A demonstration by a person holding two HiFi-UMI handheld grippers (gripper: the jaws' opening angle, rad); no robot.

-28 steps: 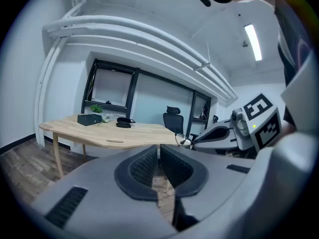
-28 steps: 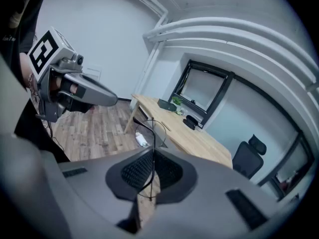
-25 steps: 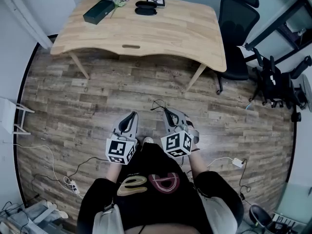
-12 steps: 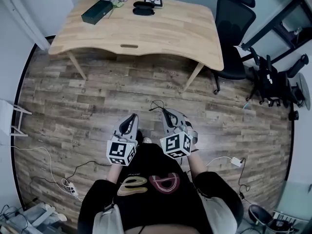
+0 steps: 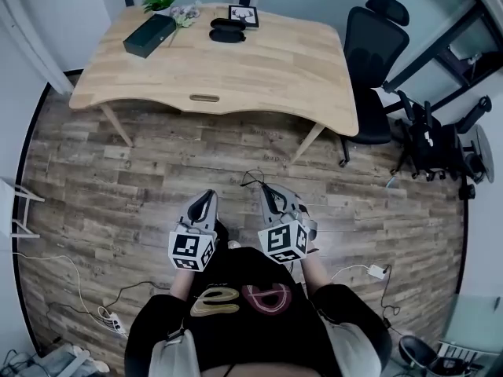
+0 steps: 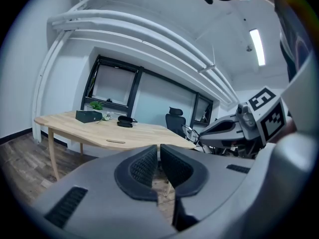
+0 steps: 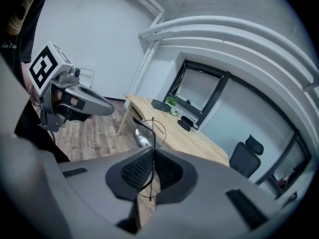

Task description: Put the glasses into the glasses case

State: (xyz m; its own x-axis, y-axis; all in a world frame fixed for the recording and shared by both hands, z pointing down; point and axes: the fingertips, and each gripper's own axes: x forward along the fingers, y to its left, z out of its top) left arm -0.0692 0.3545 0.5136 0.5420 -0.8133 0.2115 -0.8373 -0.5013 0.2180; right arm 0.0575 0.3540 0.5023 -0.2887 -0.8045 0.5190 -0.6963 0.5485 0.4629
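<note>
Office interior. A pale wooden desk (image 5: 259, 69) stood on wood-plank flooring (image 5: 118, 179), with a black swivel chair (image 5: 368, 49) at its right edge and a dark-framed window (image 6: 112, 86) behind its far edge.

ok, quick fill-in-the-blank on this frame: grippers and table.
1. The right gripper is shut on the ____.
2. The left gripper, jaws together, holds ____.
3. The black glasses case lies on the ____.
4. In the head view, the office chair stands at the table's ____ end.
Missing: glasses; nothing; table; right.
</note>
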